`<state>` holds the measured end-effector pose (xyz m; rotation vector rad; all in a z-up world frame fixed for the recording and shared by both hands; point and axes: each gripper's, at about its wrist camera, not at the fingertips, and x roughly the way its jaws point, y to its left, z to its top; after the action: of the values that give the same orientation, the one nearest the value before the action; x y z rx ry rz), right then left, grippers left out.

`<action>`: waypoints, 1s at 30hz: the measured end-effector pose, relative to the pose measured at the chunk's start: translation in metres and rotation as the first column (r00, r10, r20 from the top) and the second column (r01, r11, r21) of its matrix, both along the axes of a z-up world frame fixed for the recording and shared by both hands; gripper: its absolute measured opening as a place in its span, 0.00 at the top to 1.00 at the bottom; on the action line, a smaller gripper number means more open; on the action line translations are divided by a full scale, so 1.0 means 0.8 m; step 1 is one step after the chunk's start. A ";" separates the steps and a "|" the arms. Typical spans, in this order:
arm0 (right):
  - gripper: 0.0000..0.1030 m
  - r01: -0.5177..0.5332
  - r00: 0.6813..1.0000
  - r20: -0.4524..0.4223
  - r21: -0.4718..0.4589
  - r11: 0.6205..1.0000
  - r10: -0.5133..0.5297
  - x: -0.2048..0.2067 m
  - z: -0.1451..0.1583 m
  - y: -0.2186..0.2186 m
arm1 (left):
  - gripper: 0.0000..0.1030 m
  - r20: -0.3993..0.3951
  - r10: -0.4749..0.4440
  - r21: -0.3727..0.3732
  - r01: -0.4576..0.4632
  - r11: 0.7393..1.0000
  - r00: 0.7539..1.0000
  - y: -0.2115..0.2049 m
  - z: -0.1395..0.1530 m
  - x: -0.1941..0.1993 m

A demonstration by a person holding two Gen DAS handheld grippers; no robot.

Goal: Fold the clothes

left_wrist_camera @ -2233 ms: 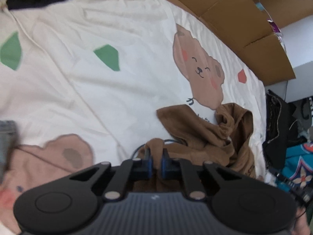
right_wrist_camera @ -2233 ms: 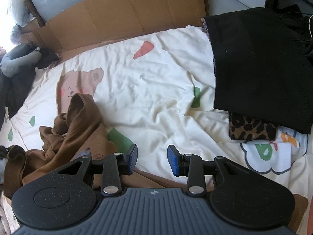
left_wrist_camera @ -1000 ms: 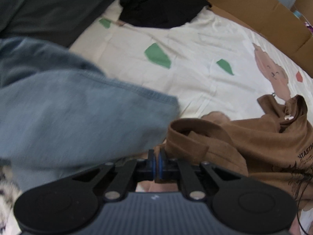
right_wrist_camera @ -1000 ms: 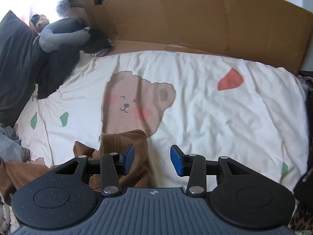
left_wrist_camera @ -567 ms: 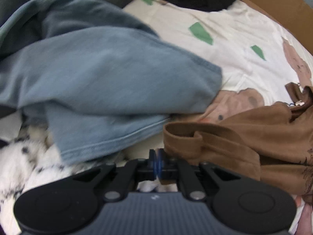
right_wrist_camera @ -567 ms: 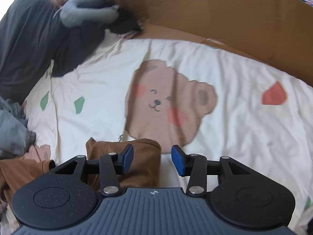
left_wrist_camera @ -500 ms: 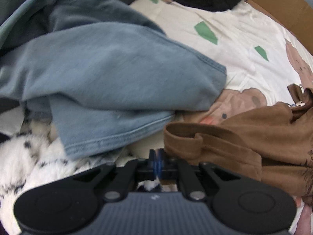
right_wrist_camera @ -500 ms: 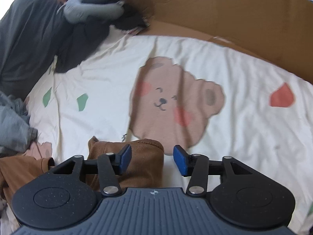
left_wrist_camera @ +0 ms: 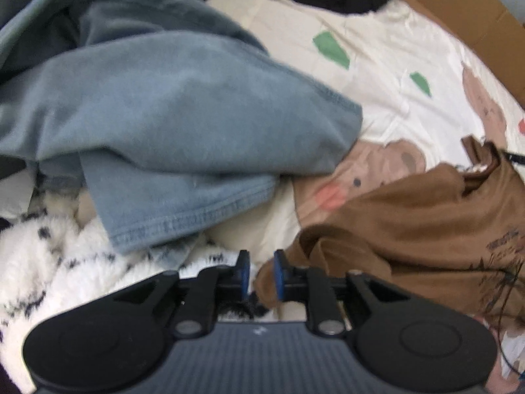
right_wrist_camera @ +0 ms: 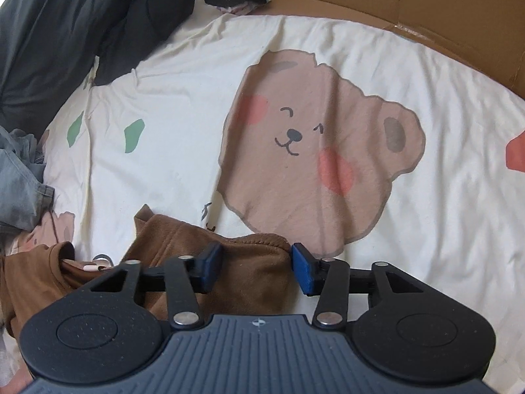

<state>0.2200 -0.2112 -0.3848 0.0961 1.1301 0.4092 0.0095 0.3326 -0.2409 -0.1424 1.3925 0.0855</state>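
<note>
Cream bear-print bedsheet [right_wrist_camera: 183,75] lay under a brown shirt [left_wrist_camera: 410,229]; left gripper [left_wrist_camera: 260,274] was slightly parted, gripping nothing, right gripper [right_wrist_camera: 256,267] spread wide over its edge.

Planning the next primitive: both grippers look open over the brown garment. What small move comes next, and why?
Probably close the right gripper on the brown garment: its open jaws already straddle a bunched edge. The left gripper is open too, holding nothing, with the garment's edge beside its right finger, so the garment lies crumpled on the sheet.
</note>
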 end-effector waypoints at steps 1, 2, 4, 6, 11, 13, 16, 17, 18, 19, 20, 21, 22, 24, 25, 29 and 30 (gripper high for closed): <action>0.60 0.000 1.000 0.000 0.002 1.000 0.000 0.000 0.001 0.000 | 0.82 0.007 -0.001 -0.004 0.001 1.000 1.000 -0.002 -0.001 0.005; 0.62 -0.002 1.000 0.000 0.001 1.000 0.002 0.000 0.003 -0.001 | 0.82 0.015 -0.005 -0.010 0.005 1.000 1.000 -0.005 -0.003 0.011; 0.65 0.002 1.000 -0.003 0.002 1.000 -0.002 -0.001 0.006 -0.002 | 0.82 0.029 -0.018 -0.030 0.019 0.999 0.999 -0.013 -0.008 0.022; 0.65 0.013 1.000 -0.012 0.017 1.000 -0.013 -0.001 0.009 -0.005 | 0.82 0.042 -0.038 -0.037 0.039 0.999 0.998 -0.022 -0.017 0.033; 0.80 -0.008 1.000 0.007 0.018 1.000 0.008 -0.003 0.013 -0.009 | 0.82 0.067 -0.079 -0.050 0.082 0.995 0.995 -0.047 -0.044 0.062; 0.86 -0.010 1.000 0.015 0.019 1.000 0.010 -0.005 0.014 -0.009 | 0.82 0.077 -0.095 -0.055 0.100 0.993 0.992 -0.057 -0.055 0.073; 0.93 -0.011 0.999 0.038 0.004 1.000 0.010 -0.010 0.020 -0.010 | 0.82 0.085 -0.120 -0.062 0.125 0.990 0.989 -0.072 -0.074 0.087; 0.93 -0.003 0.999 0.046 0.003 1.000 0.003 -0.011 0.022 -0.012 | 0.82 0.081 -0.126 -0.063 0.132 0.989 0.989 -0.076 -0.082 0.088; 0.94 0.007 0.999 0.054 0.003 1.000 -0.007 -0.013 0.025 -0.015 | 0.82 0.075 -0.131 -0.063 0.136 0.989 0.989 -0.079 -0.089 0.088; 0.94 0.016 0.998 0.061 0.004 1.000 -0.016 -0.015 0.028 -0.017 | 0.82 0.068 -0.136 -0.063 0.140 0.988 0.988 -0.082 -0.096 0.089; 0.94 0.025 0.997 0.068 0.005 1.000 -0.026 -0.018 0.032 -0.020 | 0.82 0.062 -0.139 -0.063 0.143 0.988 0.988 -0.084 -0.103 0.089; 0.95 0.035 0.997 0.076 0.005 0.999 -0.035 -0.020 0.036 -0.022 | 0.82 0.053 -0.139 -0.074 0.143 0.987 0.989 -0.085 -0.109 0.088; 0.95 0.041 0.996 0.081 0.004 0.999 -0.042 -0.023 0.039 -0.024 | 0.82 0.045 -0.138 -0.087 0.142 0.986 0.989 -0.087 -0.114 0.087; 0.95 0.049 0.995 0.088 0.001 0.999 -0.049 -0.028 0.045 -0.028 | 0.79 0.029 -0.143 -0.116 0.145 0.983 0.989 -0.090 -0.123 0.085; 0.95 0.051 0.994 0.091 -0.001 0.999 -0.051 -0.031 0.049 -0.029 | 0.72 0.022 -0.150 -0.133 0.151 0.979 0.988 -0.092 -0.127 0.083; 0.95 0.070 0.992 0.104 -0.005 0.998 -0.069 -0.043 0.065 -0.037 | 0.57 0.012 -0.172 -0.123 0.172 0.977 0.985 -0.100 -0.136 0.077; 0.95 0.075 0.992 0.104 -0.005 0.997 -0.074 -0.046 0.067 -0.039 | 0.57 0.006 -0.172 -0.123 0.171 0.978 0.985 -0.102 -0.138 0.076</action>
<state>0.1830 -0.2422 -0.3313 0.1076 1.0229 0.3384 0.0706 0.2514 -0.3514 -0.1242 1.4096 -0.1440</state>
